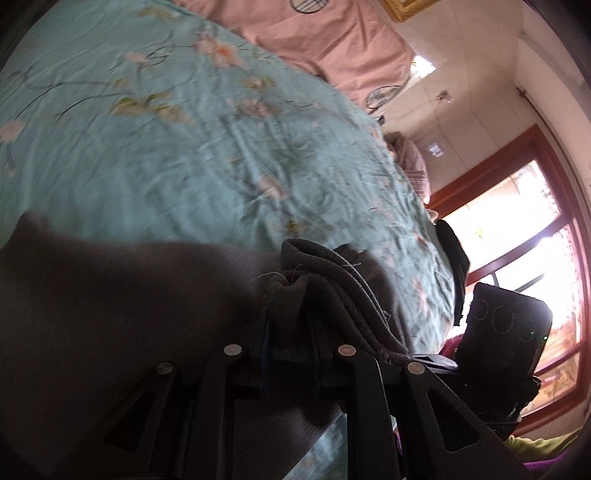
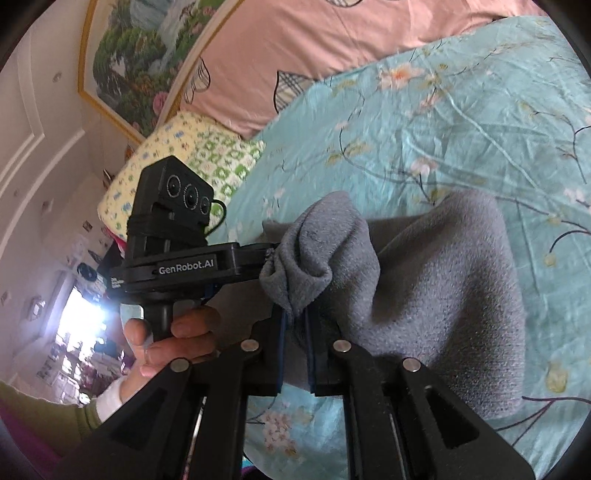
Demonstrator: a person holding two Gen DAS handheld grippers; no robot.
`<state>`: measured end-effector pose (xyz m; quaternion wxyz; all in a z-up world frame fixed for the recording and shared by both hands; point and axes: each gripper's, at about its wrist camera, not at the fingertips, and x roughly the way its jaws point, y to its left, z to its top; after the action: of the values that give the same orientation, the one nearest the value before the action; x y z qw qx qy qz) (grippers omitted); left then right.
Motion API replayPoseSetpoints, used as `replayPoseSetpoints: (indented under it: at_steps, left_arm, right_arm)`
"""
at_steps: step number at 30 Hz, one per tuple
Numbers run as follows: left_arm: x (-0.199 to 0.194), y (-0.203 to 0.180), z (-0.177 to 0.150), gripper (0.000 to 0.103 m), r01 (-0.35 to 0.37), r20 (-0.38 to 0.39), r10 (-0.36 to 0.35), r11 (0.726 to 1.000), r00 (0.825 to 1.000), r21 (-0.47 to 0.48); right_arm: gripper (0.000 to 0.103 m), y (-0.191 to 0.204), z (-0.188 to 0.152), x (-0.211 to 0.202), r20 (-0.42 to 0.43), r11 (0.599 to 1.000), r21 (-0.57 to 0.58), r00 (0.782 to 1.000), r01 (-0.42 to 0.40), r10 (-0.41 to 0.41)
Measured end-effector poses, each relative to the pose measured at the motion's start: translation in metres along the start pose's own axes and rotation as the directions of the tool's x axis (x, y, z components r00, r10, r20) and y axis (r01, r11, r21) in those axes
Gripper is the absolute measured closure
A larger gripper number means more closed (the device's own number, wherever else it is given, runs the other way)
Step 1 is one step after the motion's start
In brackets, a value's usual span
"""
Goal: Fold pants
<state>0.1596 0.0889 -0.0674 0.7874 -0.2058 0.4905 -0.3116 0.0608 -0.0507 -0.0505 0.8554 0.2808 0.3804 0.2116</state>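
Note:
The grey fleece pants (image 2: 443, 295) are lifted over a teal floral bedsheet (image 2: 443, 110). My right gripper (image 2: 295, 321) is shut on a bunched edge of the pants, which drape to the right. My left gripper (image 1: 290, 321) is shut on another bunched, hemmed edge of the pants (image 1: 110, 314), and the cloth hangs to the left. In the right wrist view the left gripper (image 2: 269, 258) sits just left of the same fold, held by a hand (image 2: 173, 339). In the left wrist view the right gripper's body (image 1: 506, 332) is close at the right.
The teal sheet (image 1: 166, 129) covers the bed. A pink quilt (image 1: 332, 33) and a patterned pillow (image 2: 192, 155) lie at the bed's head. A framed picture (image 2: 129, 66) hangs on the wall. A bright window (image 1: 517, 240) is beyond the bed.

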Motion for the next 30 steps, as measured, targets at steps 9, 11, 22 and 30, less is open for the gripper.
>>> replayPoseSetpoints:
  at_steps: [9,11,22,30]
  left_arm:
    - [-0.021,0.013,-0.022,0.072,-0.080,0.024,0.082,0.994,0.996,-0.080]
    - [-0.029,0.015,-0.027,0.069,-0.089,0.042,0.093,0.991,0.995,-0.100]
    - [-0.087,0.029,-0.057,0.047,-0.142,0.163,0.183,0.962,0.969,-0.234]
    - [-0.131,0.037,-0.082,0.046,-0.193,0.230,0.275,0.926,0.933,-0.324]
  right_arm:
    - [0.065,0.019,-0.007,0.012,-0.084,0.996,-0.083,0.996,0.025,-0.032]
    - [0.060,0.022,-0.008,0.013,-0.093,0.995,-0.095,0.995,0.022,-0.031]
    - [0.059,0.046,-0.005,0.001,-0.100,0.989,-0.135,0.994,-0.062,0.049]
    - [0.059,0.054,0.017,-0.011,-0.038,0.985,-0.141,0.995,-0.097,0.092]
